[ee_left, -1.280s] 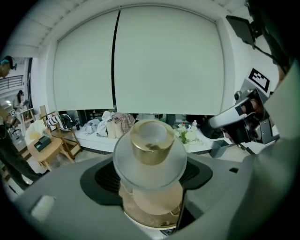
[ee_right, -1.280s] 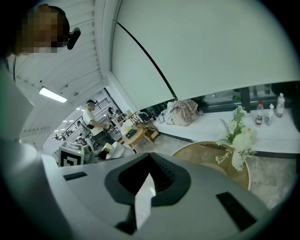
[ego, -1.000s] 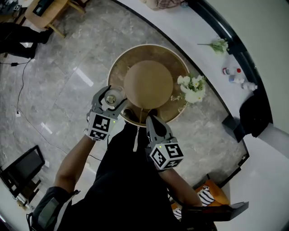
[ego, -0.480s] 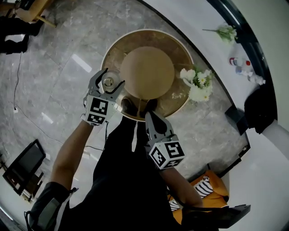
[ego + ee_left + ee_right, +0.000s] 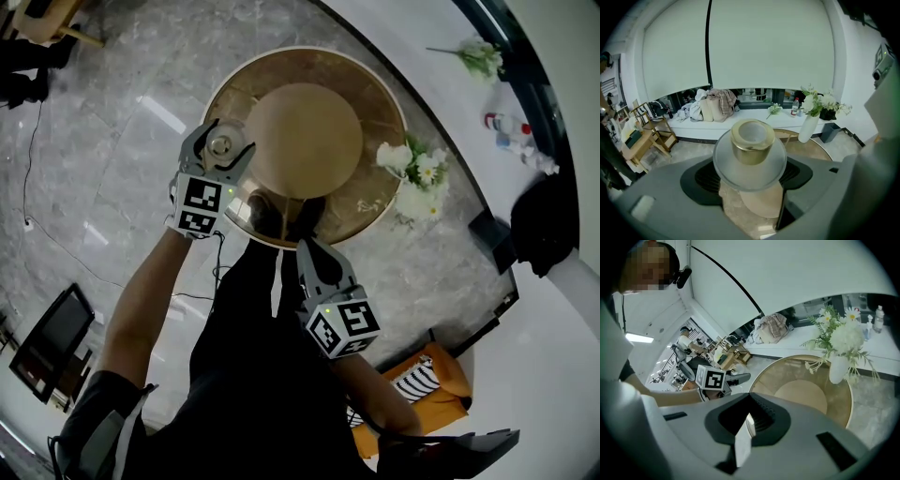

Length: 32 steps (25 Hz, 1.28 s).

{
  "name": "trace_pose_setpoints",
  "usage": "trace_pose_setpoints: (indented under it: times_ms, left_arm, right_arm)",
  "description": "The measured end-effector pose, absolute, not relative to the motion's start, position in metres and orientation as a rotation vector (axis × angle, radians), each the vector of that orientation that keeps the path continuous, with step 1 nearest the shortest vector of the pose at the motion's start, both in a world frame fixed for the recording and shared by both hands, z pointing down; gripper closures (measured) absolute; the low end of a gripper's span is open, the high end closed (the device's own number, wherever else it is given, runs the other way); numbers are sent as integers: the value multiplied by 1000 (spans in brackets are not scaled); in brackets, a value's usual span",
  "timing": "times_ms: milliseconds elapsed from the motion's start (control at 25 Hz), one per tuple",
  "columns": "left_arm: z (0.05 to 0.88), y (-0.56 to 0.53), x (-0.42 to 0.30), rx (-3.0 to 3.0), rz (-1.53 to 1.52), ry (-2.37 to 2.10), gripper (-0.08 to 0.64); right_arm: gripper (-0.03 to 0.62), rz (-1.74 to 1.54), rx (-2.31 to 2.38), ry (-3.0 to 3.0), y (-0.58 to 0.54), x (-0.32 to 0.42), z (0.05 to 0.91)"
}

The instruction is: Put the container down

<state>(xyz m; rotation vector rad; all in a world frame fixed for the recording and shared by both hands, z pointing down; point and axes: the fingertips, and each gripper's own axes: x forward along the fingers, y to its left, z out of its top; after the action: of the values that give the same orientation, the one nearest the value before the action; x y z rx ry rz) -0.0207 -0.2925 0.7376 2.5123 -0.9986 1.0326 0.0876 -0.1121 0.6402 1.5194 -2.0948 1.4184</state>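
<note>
Frosted-glass container (image 5: 749, 150) with a gold collar is pinched in my left tool (image 5: 225, 145) over the round worktop's (image 5: 375, 187) left rim, not yet set down; my right tool (image 5: 309, 251) is pressed together, empty.

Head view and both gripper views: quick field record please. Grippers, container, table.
left gripper: shut on the container, fingers on its frosted glass body
container: round jar with gold collar, upright, over the table's left edge in the head view; contact with the table cannot be told
right gripper: shut, empty, tips by the table's near edge
table: round, gold-tinted top, beige disc at centre
vase: white, holds white flowers, stands on the table's right side
</note>
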Motion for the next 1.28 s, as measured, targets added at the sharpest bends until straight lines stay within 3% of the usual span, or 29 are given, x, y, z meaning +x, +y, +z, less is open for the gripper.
trace_pose_setpoints:
  times_ms: [1280]
  left_arm:
    - [901, -314, -19, 2368, 1148, -970, 219]
  right_arm:
    - [586, 1552, 1474, -1917, -87, 96, 719]
